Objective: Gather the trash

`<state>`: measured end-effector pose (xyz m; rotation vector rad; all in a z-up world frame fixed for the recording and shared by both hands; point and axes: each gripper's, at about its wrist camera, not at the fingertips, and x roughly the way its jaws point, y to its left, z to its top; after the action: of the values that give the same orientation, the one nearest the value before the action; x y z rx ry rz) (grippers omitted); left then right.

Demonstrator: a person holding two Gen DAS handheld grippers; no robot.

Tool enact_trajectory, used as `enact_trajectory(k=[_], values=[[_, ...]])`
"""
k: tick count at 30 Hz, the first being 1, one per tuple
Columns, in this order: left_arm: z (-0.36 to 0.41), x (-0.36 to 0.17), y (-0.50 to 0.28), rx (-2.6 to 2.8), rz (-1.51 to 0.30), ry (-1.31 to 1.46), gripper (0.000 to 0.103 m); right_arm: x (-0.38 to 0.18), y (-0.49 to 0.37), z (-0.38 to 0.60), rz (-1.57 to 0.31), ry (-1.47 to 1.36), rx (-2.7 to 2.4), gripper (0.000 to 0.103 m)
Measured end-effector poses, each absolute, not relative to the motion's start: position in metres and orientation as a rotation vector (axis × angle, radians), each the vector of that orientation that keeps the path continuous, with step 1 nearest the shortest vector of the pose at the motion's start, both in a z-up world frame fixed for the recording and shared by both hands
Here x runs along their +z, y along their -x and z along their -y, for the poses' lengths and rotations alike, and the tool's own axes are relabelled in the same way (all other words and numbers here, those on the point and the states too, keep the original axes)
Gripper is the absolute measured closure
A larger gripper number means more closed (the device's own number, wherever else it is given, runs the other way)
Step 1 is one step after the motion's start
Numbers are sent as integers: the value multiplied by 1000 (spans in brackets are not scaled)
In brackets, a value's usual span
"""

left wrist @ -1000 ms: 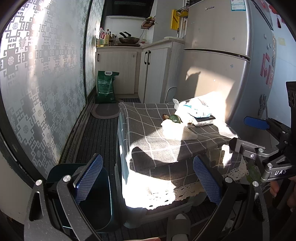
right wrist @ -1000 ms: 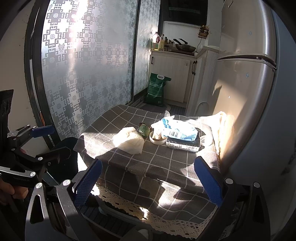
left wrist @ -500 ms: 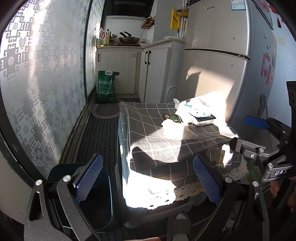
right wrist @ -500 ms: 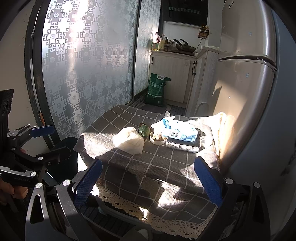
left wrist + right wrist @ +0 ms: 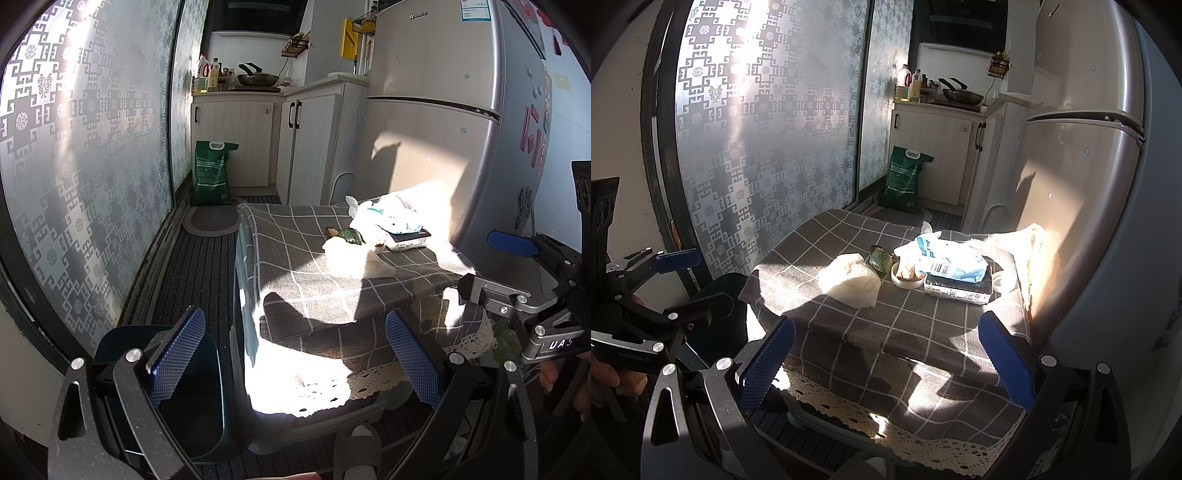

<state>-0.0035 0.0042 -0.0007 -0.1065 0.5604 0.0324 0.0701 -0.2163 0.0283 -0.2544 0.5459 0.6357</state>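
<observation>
Before me, low table: a small table (image 5: 923,332) under a grey checked cloth with a lace hem, pushed against the silver refrigerator (image 5: 1089,166); sun falls across its far side.
Trash on the table: a crumpled pale wrapper or tissue wad (image 5: 853,280) lies near the middle of the cloth; just beside it sits a dark green lump (image 5: 880,259), whose nature I cannot tell.
Other items there: a small white bowl (image 5: 905,277) with brownish scraps touches a flat dark tray (image 5: 956,288); a blue-and-white plastic packet (image 5: 945,258) rests on that tray.
Bin: a dark teal trash bin (image 5: 192,398) stands on the floor at the left end of the table, open-topped, directly behind my left fingers.
Left gripper (image 5: 291,360): I hold it low, off the table's near corner, jaws spread wide, nothing between the blue pads.
Right gripper (image 5: 884,362): I hold it above the table's near edge, jaws likewise wide apart and empty; well short of the wrapper.
Surroundings: a green sack (image 5: 212,173) leans on the cream cabinets at the far end of the passage.
</observation>
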Motion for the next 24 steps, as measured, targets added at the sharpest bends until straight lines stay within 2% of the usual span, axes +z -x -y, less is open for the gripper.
enact_trajectory(k=[24], values=[[-4, -1, 4, 33, -562, 107, 3, 28, -68, 214, -543, 253, 640, 3]])
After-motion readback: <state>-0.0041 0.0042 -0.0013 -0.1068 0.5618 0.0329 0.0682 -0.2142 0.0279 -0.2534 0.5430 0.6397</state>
